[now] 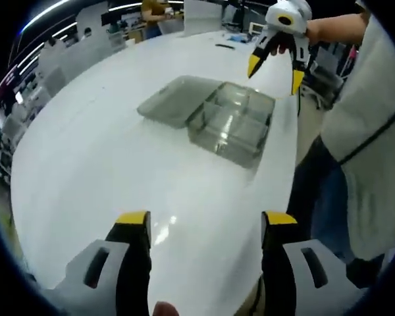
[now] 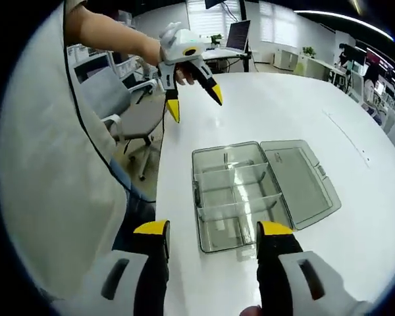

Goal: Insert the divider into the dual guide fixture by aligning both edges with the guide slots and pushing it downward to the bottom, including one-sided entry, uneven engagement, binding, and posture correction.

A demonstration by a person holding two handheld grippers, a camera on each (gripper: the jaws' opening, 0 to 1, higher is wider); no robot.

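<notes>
Your left tongs (image 1: 205,227) and right tongs (image 2: 212,238) are both spread apart and carry nothing, held above the counter (image 1: 92,164). The clear box (image 2: 240,194) lies open, lid (image 2: 299,181) flat beside it, dividers seemingly already in their slots. No loose divider visible, so insertion looks finished or not yet started.

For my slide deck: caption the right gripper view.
Right gripper open above clear compartment box, its lid flipped open on the white table; left gripper open beyond.
</notes>
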